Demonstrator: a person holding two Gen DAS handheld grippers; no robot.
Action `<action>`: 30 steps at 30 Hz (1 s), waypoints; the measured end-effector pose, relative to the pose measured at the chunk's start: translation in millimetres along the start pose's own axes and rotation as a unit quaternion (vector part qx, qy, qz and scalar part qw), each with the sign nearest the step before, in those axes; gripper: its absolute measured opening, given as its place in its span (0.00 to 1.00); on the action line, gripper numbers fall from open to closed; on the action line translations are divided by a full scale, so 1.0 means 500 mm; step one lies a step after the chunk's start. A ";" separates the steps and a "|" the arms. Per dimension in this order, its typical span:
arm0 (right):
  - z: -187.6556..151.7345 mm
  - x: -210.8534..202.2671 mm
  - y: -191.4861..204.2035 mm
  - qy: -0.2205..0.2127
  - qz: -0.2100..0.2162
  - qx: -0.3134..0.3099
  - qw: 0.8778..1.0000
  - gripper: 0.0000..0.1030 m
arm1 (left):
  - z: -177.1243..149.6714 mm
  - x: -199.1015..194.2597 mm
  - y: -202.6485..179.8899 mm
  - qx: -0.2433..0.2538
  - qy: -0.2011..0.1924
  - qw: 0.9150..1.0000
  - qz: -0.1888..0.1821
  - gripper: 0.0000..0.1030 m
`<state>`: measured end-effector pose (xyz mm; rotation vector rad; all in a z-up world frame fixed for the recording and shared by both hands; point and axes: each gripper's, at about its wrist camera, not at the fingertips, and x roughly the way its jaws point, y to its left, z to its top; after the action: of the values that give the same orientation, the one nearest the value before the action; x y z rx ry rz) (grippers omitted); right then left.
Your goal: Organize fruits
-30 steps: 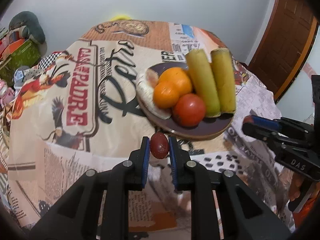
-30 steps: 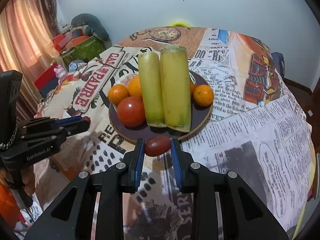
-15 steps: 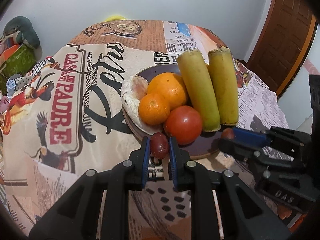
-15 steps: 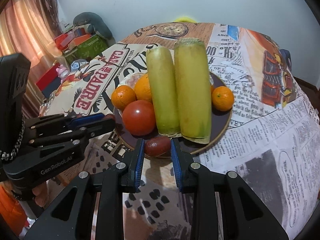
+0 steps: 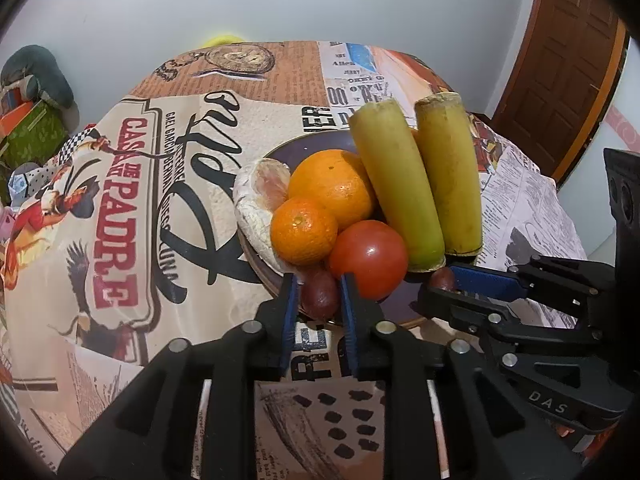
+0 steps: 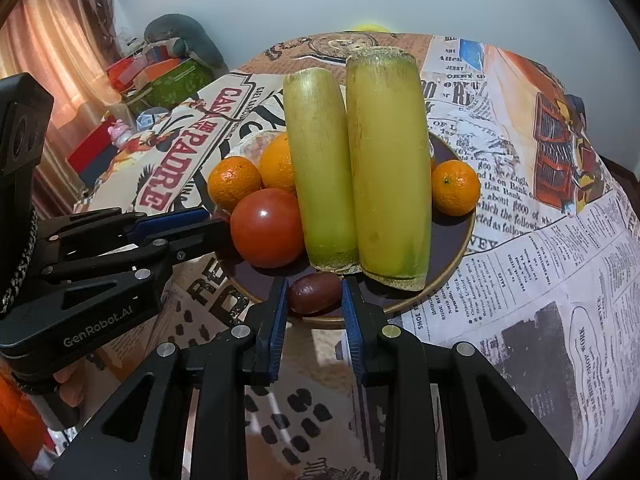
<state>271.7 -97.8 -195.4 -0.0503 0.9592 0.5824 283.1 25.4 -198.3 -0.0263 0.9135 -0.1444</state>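
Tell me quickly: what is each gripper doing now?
Left gripper: jaws just opening, dark red fruit between them.
Right gripper: shut on brown fruit.

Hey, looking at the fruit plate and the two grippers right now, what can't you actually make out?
- Left wrist view: whether the left gripper pads still press its dark fruit; its underside is hidden.
- Right wrist view: whether the right gripper's fruit rests on the plate.
- Right wrist view: peeled citrus mostly hidden by the orange.
- Both views: plate's far rim, behind the cane stalks.
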 end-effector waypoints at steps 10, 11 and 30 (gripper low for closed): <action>0.002 -0.042 0.002 -0.018 -0.013 0.002 1.000 0.37 | -0.008 -0.055 0.010 -0.022 -0.019 1.000 0.005 0.32; 0.003 -0.058 0.005 -0.026 -0.020 -0.001 0.999 0.37 | -0.007 -0.070 0.008 -0.022 -0.027 0.999 0.006 0.32; -0.016 -0.523 0.150 -0.300 -0.062 -0.048 0.951 0.37 | -0.031 -0.549 -0.088 0.007 -0.279 0.960 0.017 0.38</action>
<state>115.7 -153.1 20.4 -0.0185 0.3310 0.4845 100.4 19.5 12.1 -0.0357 0.3487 -0.1038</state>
